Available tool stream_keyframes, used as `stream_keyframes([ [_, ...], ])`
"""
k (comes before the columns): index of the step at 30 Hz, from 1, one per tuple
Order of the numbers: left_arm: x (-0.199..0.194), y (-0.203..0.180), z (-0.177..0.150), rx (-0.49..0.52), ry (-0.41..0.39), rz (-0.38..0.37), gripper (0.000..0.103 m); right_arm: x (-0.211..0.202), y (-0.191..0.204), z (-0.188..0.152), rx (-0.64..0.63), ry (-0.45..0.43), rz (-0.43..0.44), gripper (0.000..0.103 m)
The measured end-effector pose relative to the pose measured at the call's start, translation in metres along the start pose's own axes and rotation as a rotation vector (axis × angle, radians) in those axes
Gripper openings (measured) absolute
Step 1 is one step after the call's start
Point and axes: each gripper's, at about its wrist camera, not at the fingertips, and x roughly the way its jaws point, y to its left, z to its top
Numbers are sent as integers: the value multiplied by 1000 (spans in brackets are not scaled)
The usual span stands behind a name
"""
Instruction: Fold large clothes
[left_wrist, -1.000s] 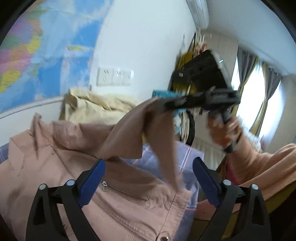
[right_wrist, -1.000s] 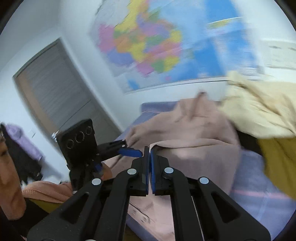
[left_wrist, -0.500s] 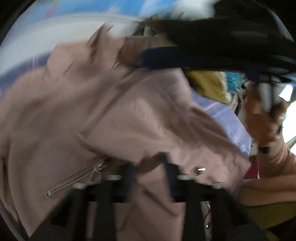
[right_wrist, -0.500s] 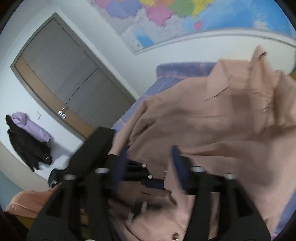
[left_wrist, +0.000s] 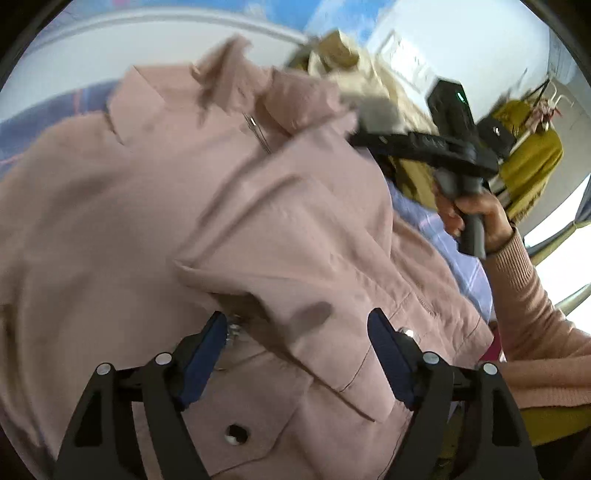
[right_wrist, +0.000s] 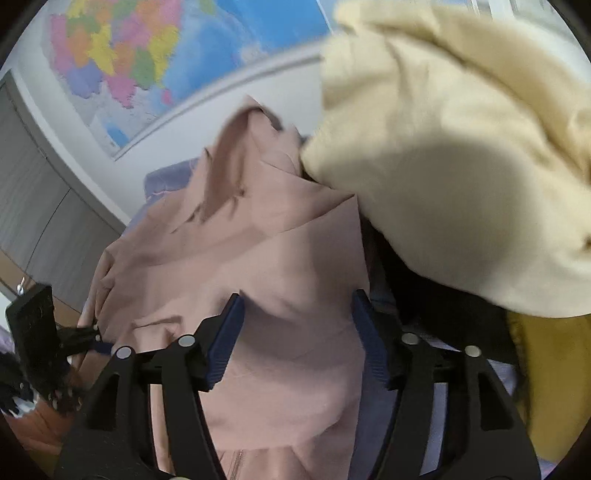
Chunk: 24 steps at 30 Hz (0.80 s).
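A large dusty-pink jacket (left_wrist: 207, 221) with zips and snap buttons lies spread on a bed, one sleeve folded across its front. My left gripper (left_wrist: 297, 332) is open just above the jacket's lower front, holding nothing. My right gripper (right_wrist: 297, 317) is open over the jacket's upper part (right_wrist: 280, 258) and empty. The right gripper also shows in the left wrist view (left_wrist: 424, 142), held by a hand at the jacket's far right edge. The left gripper shows at the left edge of the right wrist view (right_wrist: 85, 338).
A cream garment (right_wrist: 443, 155) and a mustard one (right_wrist: 532, 376) are piled beside the jacket on the right. The bed has a lilac checked sheet (left_wrist: 447, 240). A world map (right_wrist: 147, 59) hangs on the wall behind. A grey door (right_wrist: 33, 206) is at left.
The right gripper was shut on a pink sleeve held up; it has let go and opened, and the sleeve now lies across the jacket. The left gripper dropped close over the jacket.
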Motion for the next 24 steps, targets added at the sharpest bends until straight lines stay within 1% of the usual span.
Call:
stream_keyframes([
  [1, 7, -2, 2, 8, 13, 30, 70, 5, -3, 0, 13, 8, 21, 65],
  [2, 11, -5, 4, 28, -1, 65, 62, 10, -5, -1, 27, 9, 37, 65],
  [3, 13, -7, 7, 36, 1, 64, 28, 10, -5, -2, 28, 10, 51, 65],
  [4, 16, -5, 11, 22, 22, 50, 0, 9, -5, -2, 25, 10, 72, 63],
  [5, 14, -1, 16, 6, 23, 41, 3, 7, -4, -2, 18, 12, 88, 61],
  [6, 9, 0, 19, 14, -2, 58, 2, 8, -2, -1, 11, 14, 92, 51],
  [7, 0, 2, 24, 32, -38, 97, 2, 7, 0, -1, 0, 20, 95, 37],
  [8, -12, 7, 30, 39, -66, 139, 2, 5, 1, 0, -9, 20, 99, 28],
  [9, -23, 14, 34, 38, -89, 161, 2, 2, 1, 1, -11, 16, 110, 14],
  [10, -34, 21, 39, 34, -112, 190, 2, -2, 1, 2, -10, 8, 116, 11],
  [12, -55, 36, 48, 40, -144, 275, 2, -10, 2, 6, -20, -20, 113, 7],
  [13, -62, 42, 53, 54, -148, 344, 3, -14, 2, 7, -23, -33, 111, 5],
  [14, -66, 47, 56, 66, -142, 425, 3, -17, 2, 9, -25, -49, 93, 5],
  [15, -65, 53, 57, 85, -127, 487, 6, -19, 2, 9, -27, -59, 84, 5],
  [16, -62, 55, 58, 126, -100, 576, 14, -21, -1, 9, -22, -65, 81, 5],
  [17, -57, 59, 57, 152, -75, 653, 17, -21, -2, 8, -14, -69, 75, 5],
  [18, -55, 64, 57, 154, -55, 673, 31, -19, -4, 7, -8, -64, 57, 11],
  [19, -53, 68, 54, 151, -32, 637, 46, -17, -6, 5, -2, -55, 38, 26],
  [20, -52, 70, 49, 168, -18, 579, 51, -16, -8, 2, 7, -42, 29, 37],
  [21, -51, 70, 45, 179, -13, 557, 67, -16, -8, 1, 13, -42, 11, 52],
  [22, -49, 70, 41, 186, -6, 559, 81, -18, -6, -2, -1, -52, -22, 53],
  [24, -45, 69, 30, 214, 9, 550, 81, -30, 4, -7, -63, -86, -65, 53],
])
